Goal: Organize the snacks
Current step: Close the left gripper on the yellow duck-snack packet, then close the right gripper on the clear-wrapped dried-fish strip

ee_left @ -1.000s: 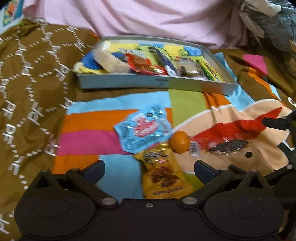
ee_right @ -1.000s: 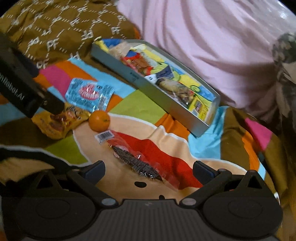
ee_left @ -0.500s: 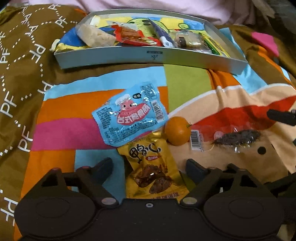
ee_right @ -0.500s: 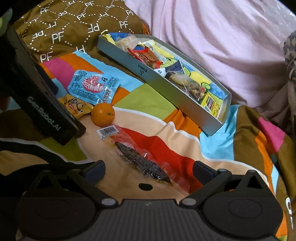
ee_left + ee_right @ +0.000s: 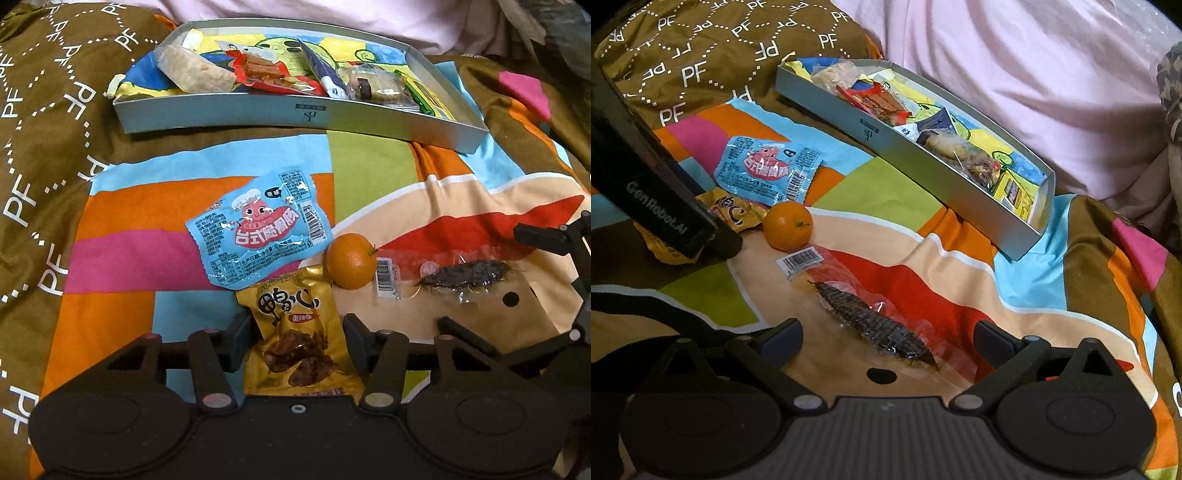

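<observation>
A yellow snack packet (image 5: 299,354) lies flat on the bedspread between the fingers of my left gripper (image 5: 297,332). Its jaws are closing and stand right at the packet's side edges, which are not crumpled. Just beyond lie a blue packet (image 5: 258,236), a small orange (image 5: 350,260) and a clear packet with a dark snack (image 5: 465,277). My right gripper (image 5: 888,341) hovers open over that clear packet (image 5: 871,317), with its fingers well apart on either side. A grey tray (image 5: 229,114) holding several snacks sits farther back.
The colourful bedspread (image 5: 369,173) covers a soft, uneven surface, with a brown patterned quilt (image 5: 48,110) on the left. Pink fabric (image 5: 1034,74) rises behind the tray (image 5: 916,162). The left gripper's black housing (image 5: 657,206) crosses the left of the right wrist view, next to the orange (image 5: 788,229).
My left gripper has moved forward and down over the yellow packet, and its fingers have narrowed from wide apart to the packet's edges. The right gripper has hardly moved.
</observation>
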